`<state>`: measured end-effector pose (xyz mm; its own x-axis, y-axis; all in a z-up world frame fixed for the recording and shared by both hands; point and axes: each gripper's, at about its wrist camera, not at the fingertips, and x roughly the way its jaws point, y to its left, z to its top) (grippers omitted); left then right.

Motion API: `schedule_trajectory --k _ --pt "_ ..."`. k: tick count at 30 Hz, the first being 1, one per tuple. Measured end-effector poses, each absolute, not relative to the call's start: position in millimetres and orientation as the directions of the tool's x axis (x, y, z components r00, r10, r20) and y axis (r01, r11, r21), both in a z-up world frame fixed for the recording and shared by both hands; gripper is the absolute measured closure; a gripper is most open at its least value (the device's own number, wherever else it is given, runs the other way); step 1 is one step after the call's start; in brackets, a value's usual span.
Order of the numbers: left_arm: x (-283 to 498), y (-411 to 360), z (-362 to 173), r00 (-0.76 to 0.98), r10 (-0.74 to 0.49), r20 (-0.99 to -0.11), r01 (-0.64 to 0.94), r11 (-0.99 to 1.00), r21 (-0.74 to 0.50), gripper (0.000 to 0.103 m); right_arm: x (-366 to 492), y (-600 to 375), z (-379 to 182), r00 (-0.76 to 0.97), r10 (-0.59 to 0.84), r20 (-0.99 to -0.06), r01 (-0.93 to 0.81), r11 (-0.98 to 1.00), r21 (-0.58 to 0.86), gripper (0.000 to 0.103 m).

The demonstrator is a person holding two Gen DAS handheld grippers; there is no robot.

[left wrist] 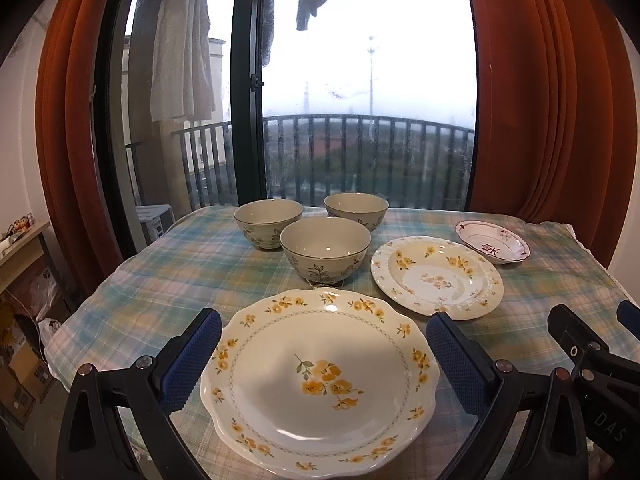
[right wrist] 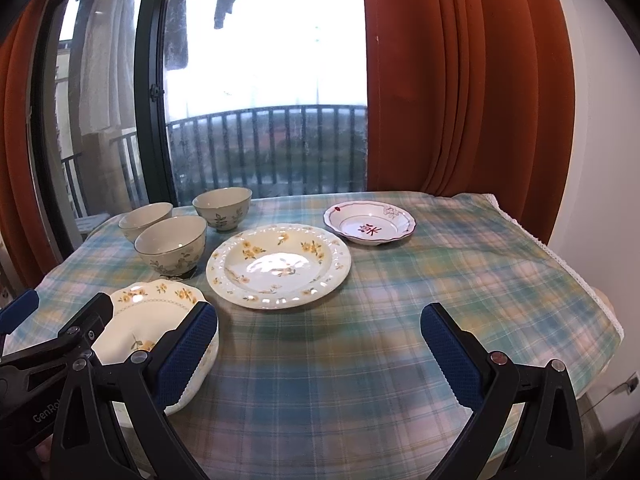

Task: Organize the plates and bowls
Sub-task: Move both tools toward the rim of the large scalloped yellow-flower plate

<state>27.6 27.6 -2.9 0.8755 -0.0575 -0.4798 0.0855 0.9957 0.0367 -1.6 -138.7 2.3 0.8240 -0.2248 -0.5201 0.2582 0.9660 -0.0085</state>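
A scalloped plate with yellow flowers lies at the table's near left. My left gripper hovers open above it, blue pads wide apart, touching nothing. Behind the plate stand three beige bowls with leaf prints. A round cream plate with yellow flowers lies mid-table. A small white dish with red marks sits at the far right. My right gripper is open over bare cloth, right of the scalloped plate.
A plaid cloth covers the table, whose right edge drops off near a white wall. Orange curtains and a glass balcony door stand behind the table. A low shelf with clutter is at the left.
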Motion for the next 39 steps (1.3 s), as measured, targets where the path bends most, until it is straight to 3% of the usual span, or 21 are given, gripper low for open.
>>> schedule_trajectory --k 4,8,22,39 --pt "30.7 24.9 -1.9 0.881 -0.035 -0.471 0.083 0.993 0.081 0.0 -0.9 -138.6 0.3 0.825 -0.228 -0.517 0.252 0.967 -0.024 0.0" --pt "30.4 26.3 -3.7 0.869 -0.055 -0.492 0.081 0.996 0.031 0.0 -2.2 -139.7 1.8 0.835 -0.224 -0.502 0.251 0.968 -0.016 0.0" --pt "28.7 35.2 -4.0 0.858 -0.049 -0.511 0.081 0.996 0.041 0.0 -3.4 -136.8 4.0 0.845 -0.204 -0.495 0.243 0.97 0.014 0.0" --pt "55.9 48.9 -15.3 0.848 -0.006 -0.529 0.048 0.997 0.066 0.001 33.4 -121.1 -8.8 0.821 -0.187 -0.54 0.22 0.975 -0.003 0.001"
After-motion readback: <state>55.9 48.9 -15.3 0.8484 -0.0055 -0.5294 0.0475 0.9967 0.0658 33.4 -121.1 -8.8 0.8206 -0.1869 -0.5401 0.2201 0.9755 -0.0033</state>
